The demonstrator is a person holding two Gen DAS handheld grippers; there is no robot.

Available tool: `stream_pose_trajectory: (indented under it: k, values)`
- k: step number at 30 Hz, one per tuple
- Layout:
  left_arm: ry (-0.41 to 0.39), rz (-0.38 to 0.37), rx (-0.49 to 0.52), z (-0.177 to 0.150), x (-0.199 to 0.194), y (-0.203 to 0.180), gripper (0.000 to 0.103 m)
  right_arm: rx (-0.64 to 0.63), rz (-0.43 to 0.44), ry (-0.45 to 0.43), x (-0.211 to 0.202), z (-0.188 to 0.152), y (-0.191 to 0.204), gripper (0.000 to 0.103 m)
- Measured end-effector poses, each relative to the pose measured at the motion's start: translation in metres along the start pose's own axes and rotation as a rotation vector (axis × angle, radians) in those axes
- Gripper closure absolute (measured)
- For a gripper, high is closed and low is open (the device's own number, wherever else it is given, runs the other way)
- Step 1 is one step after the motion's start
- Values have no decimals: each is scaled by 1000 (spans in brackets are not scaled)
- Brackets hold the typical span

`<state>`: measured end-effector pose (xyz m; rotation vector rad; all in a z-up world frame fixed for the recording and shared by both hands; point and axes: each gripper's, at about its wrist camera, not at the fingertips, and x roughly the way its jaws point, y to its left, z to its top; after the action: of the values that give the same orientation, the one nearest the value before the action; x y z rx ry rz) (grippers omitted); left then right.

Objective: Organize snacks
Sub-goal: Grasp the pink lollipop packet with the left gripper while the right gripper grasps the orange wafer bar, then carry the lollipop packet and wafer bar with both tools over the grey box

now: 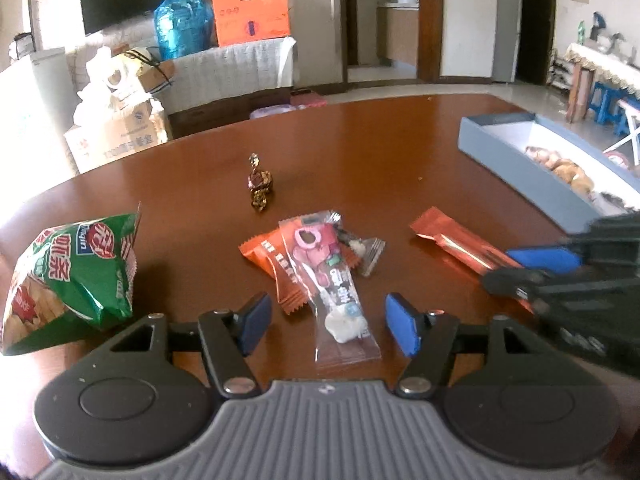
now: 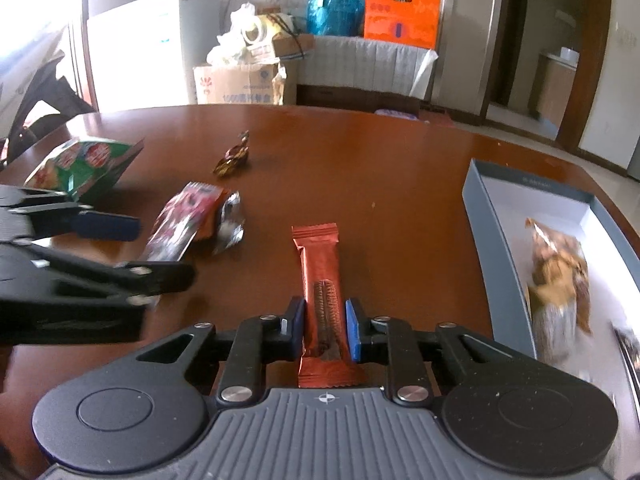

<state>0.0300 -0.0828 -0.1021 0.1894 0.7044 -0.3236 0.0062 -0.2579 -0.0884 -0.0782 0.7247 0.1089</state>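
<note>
My right gripper (image 2: 325, 326) is shut on a long red snack bar (image 2: 322, 280) that lies on the brown table (image 2: 360, 152); the bar also shows in the left wrist view (image 1: 460, 246). My left gripper (image 1: 328, 322) is open around the near end of a clear pink candy packet (image 1: 334, 284), which lies over an orange packet (image 1: 276, 264). A silver wrapped sweet (image 1: 370, 256) touches them. A green chip bag (image 1: 76, 276) lies at the left. A small brown foil candy (image 1: 260, 186) sits farther back.
A grey-blue box (image 2: 492, 248) with a white inside stands on the table at the right and holds brown snack packets (image 2: 560, 272). Behind the table are cardboard boxes (image 2: 240, 84), a white fridge (image 2: 152, 44) and bags on a covered sideboard.
</note>
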Motion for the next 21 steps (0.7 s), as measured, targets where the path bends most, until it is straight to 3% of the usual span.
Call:
stream_pose_trajectory:
  k: [6,7,8,9,21]
  values:
    - [-16,13,-75,2,9,1,39,-12,-12,-2,-9,-8,6,79]
    - [-13,6,-91,4,10,3,49,-16,-13,-4,-9,-7,7,79]
    - [-18,5,-99,5,10,6,72,-18,-13,-6,-8,-7,8,79]
    - [-16,2,-102,6,9,7,80,-22,-10,-7,-9,-8,9,79]
    - [-26,-43,-119,14,-3,23,85,-48,-2,-32,-14,-8,13,79]
